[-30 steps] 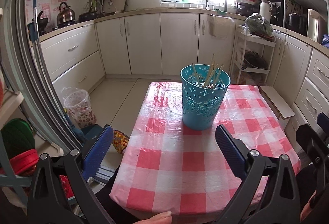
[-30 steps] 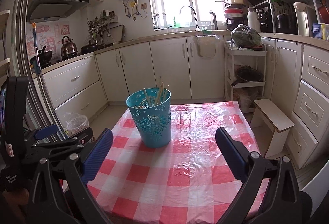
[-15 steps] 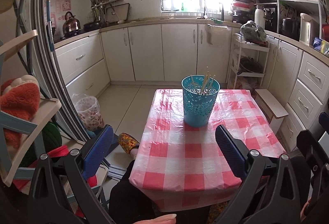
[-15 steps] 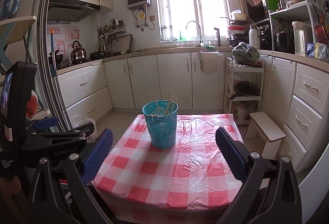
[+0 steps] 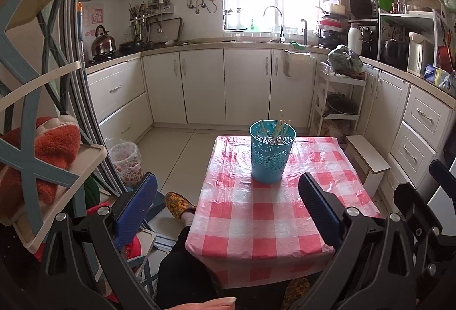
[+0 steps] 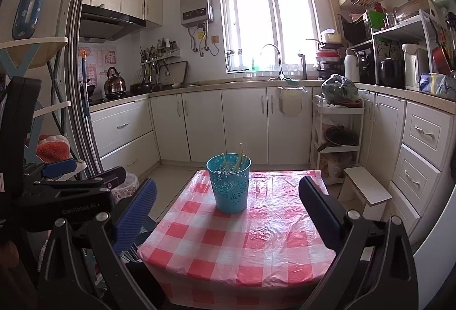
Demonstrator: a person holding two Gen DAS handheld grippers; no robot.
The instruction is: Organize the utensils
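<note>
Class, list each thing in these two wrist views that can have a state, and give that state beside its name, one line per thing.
Blue basket: upright on the table, holding utensils.
Chopsticks: standing in the basket, leaning, tips above the rim.
Checked tablecloth: spread over the table, wrinkled.
Left gripper: jaws open, holding nothing.
Right gripper: jaws open, holding nothing.
Cabinet doors: shut.
Kettle: upright on the stove.

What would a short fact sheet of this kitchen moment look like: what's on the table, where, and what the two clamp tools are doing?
table: red-and-white checked cloth
on it: teal basket, upright, toward the far end
inside basket: chopsticks leaning against the rim
left gripper: open, empty, short of the basket
right gripper: open, empty, short of the basket
beside table: white stool
</note>
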